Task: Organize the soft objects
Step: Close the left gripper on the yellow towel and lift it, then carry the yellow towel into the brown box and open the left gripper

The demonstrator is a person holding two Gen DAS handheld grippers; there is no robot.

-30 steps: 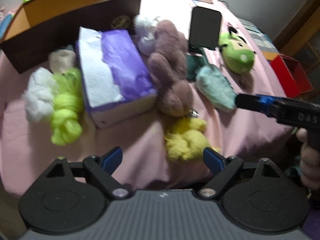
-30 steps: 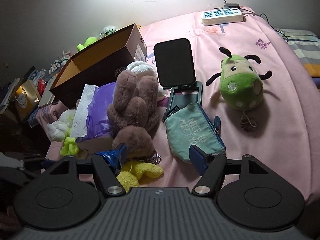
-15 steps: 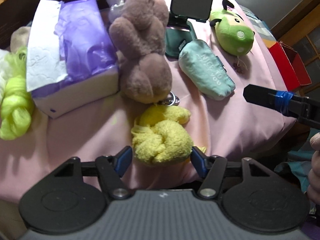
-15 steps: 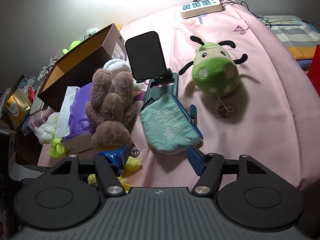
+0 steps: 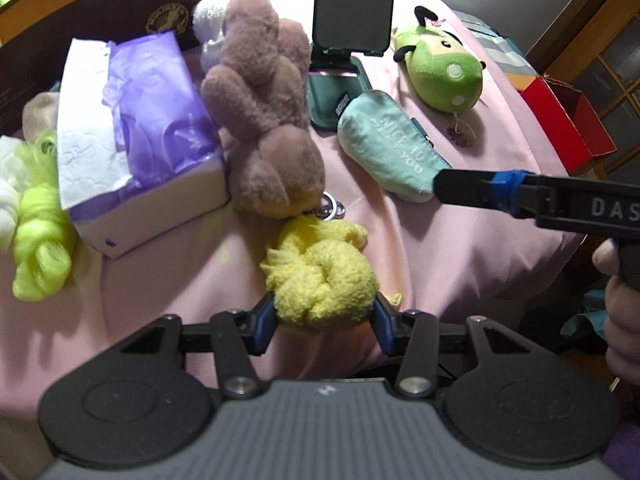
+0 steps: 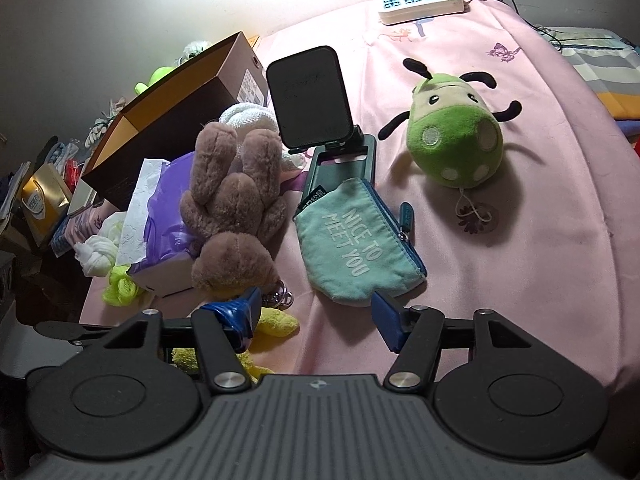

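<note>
Here we see a pink sheet [image 6: 500, 208] covering the whole work surface, and at its far left stands the biggest item, a brown cardboard box [image 6: 188, 120] with an orange lining. Near that lies a tissue pack [image 5: 136, 136] in torn purple wrap, white paper sticking out of it. A brown plush rabbit [image 5: 264, 120] leans against the pack's right side. Behind its ears is a white fluffy ball [image 6: 252, 118], only partly visible to us. To the right of the rabbit a dark phone stand [image 6: 312, 100] is propped upright on its green base. Farther right sits a green plush bug [image 6: 456, 140] with black feelers, well apart from the rest. Between the stand and the near edge lies a teal pouch [image 6: 356, 248] lettered NICE TO MEET YOU.

Our left gripper [image 5: 323, 318] has just been closing, and its blue pads now press both sides of the yellow knotted cloth [image 5: 320, 276], which sits at the near edge just in front of the rabbit's head. Our right gripper [image 6: 316, 316] stands with its jaws apart and nothing between the pads; they have been narrowing, and the pouch's near end lies just beyond them.

At the left edge we find a lime green knotted cloth [image 5: 40, 248] touching a white knotted cloth [image 5: 8, 200].
</note>
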